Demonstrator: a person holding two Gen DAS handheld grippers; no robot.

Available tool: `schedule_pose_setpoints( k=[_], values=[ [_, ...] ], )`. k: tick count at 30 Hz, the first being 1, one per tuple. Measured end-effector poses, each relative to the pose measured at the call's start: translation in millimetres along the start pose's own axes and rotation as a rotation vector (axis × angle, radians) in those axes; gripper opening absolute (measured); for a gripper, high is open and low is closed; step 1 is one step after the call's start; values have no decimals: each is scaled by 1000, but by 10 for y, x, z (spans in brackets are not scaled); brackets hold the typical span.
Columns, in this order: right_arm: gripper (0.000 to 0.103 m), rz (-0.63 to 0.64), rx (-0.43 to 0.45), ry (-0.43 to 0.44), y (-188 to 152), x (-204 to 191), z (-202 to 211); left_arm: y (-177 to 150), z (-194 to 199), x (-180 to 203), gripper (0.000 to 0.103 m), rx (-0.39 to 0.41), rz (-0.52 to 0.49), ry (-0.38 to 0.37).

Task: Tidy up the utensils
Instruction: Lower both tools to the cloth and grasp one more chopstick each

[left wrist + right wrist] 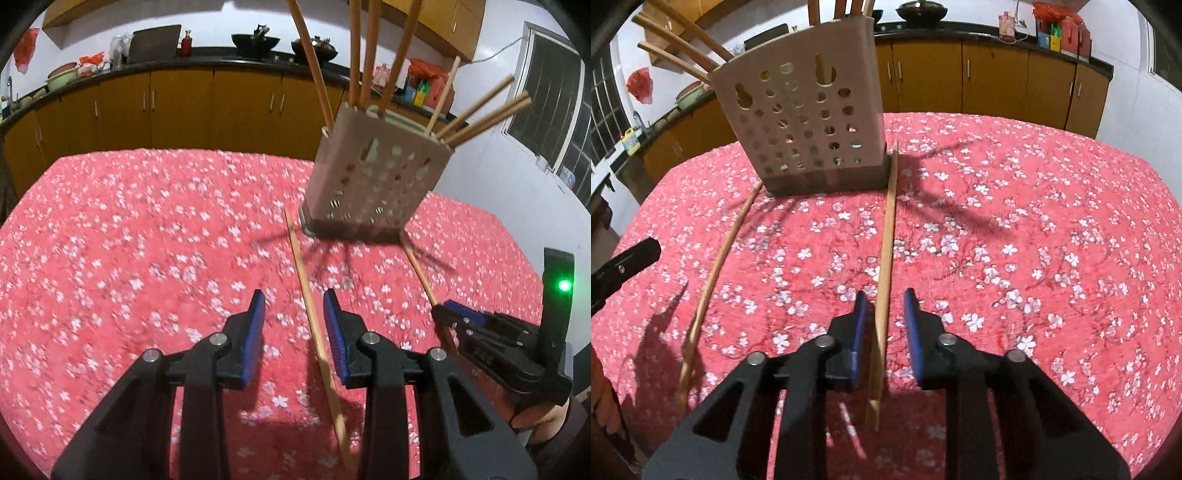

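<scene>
The table [110,229], under a red flowered cloth, carries a perforated utensil holder [373,184] already bristling with wooden sticks. Two loose chopsticks lie on the cloth, their far tips by the holder's base. The left hand-held gripper [294,334] is spread, its chopstick [314,314] lying between the pads. The right hand-held gripper [885,332] is likewise spread astride the other chopstick [888,236]. Both sticks look light, stiff and smooth, likely to roll or pivot; a pinch near mid-length seems wise.
</scene>
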State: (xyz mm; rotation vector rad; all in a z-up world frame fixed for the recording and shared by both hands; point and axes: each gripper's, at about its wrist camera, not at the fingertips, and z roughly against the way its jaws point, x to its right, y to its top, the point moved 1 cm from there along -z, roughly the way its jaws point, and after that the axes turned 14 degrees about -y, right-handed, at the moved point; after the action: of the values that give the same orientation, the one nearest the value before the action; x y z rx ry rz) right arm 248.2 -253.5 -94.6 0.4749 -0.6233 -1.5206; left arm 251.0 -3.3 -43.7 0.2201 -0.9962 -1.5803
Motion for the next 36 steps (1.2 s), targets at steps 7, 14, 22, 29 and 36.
schedule_pose_setpoints(
  k=[7, 14, 22, 29, 36],
  values=[
    [8, -87, -2, -73, 3, 261, 1, -98, -125, 75, 33, -35, 4, -16],
    [8, -138, -15, -105, -20, 479, 1, -168, -262, 124, 33, -72, -13, -3],
    [8, -120, -11, -95, -52, 457, 30, -258, -438, 162, 20, -125, -62, 107],
    [8, -103, -9, -77, -23, 386, 21, -144, -416, -50, 8, -124, -44, 157],
    [8, -62, 12, -86, 24, 276, -25, 95, -358, -459, 8, -88, 8, 183]
  ],
)
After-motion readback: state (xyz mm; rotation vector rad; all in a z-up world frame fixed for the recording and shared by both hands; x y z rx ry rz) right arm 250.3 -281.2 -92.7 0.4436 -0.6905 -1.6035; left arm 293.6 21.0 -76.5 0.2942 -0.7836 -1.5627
